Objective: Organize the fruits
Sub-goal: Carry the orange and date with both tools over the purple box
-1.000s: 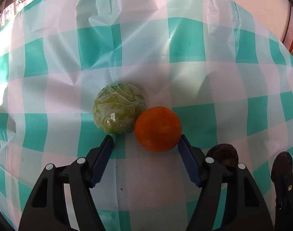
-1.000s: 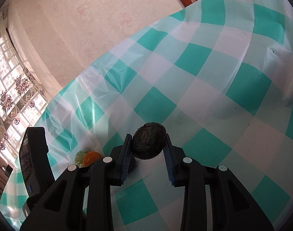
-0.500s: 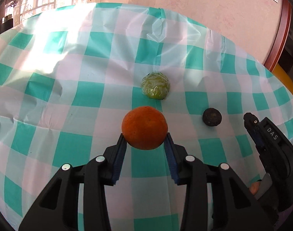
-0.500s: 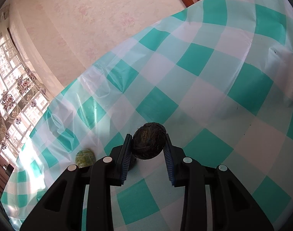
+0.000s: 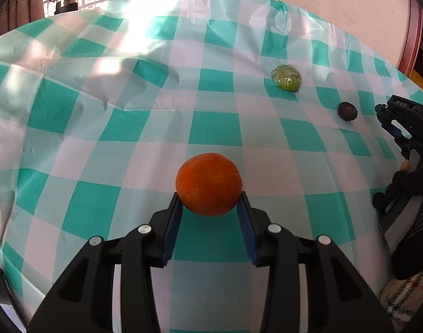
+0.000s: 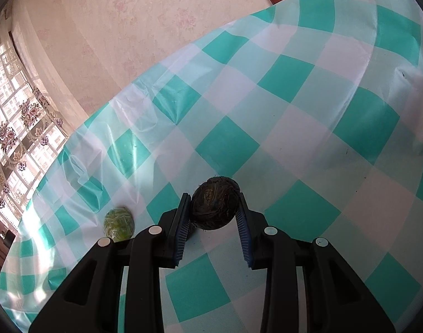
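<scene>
Carrying the round orange fruit [image 5: 208, 184] clenched in our left gripper [image 5: 208, 208] (right gripper [image 6: 212, 216] grasps the dark wrinkled round fruit [image 6: 214, 206]), we should move smoothly.

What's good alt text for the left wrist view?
The left gripper holds an orange between its blue pads above a teal-and-white checked tablecloth. Farther off on the cloth lie a plastic-wrapped green fruit and a dark round fruit, with the right gripper at the right edge.
</scene>
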A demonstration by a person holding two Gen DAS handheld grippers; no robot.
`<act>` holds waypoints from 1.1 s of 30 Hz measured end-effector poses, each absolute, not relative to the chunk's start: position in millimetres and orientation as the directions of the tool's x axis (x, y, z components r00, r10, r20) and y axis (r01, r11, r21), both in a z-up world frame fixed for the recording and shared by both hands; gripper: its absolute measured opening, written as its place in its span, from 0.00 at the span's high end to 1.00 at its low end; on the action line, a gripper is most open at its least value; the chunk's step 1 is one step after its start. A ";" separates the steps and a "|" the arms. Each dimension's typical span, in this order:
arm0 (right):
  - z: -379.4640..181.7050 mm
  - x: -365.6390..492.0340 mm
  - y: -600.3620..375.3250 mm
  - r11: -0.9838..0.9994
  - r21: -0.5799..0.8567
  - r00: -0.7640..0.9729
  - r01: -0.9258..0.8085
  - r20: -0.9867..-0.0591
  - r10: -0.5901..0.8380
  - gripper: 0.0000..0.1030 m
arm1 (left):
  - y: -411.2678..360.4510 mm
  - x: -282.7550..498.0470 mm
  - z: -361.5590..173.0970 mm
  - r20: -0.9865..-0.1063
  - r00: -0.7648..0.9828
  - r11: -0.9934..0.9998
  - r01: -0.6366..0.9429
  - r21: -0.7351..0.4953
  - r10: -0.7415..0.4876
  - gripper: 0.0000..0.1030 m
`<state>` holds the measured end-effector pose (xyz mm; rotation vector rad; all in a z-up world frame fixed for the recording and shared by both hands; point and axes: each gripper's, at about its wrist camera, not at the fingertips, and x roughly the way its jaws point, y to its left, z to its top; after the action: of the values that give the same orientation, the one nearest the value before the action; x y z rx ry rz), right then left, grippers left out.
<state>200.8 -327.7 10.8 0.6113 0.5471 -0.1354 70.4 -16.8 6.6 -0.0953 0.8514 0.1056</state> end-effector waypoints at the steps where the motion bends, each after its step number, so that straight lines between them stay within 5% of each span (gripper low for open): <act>1: 10.2 203.5 -325.0 0.823 0.500 0.843 0.270 -0.536 0.049 0.68 | -14.6 65.1 7.3 -0.751 0.658 0.991 -0.131 -0.040 0.057 0.61; 13: 13.5 163.9 -228.5 0.885 0.464 0.743 -0.035 -0.581 0.334 0.68 | 7.8 11.2 3.8 -0.745 0.667 0.989 -0.131 -0.075 0.032 0.61; 33: 10.6 2.4 -181.0 0.940 0.273 0.659 -0.205 -0.671 0.339 0.68 | 6.6 -36.4 5.4 -0.718 0.695 0.995 -0.085 -0.047 0.026 0.61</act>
<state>2.4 -181.0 10.6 0.1798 0.7942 0.3097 -36.4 6.6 5.4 -0.0786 0.7995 0.0619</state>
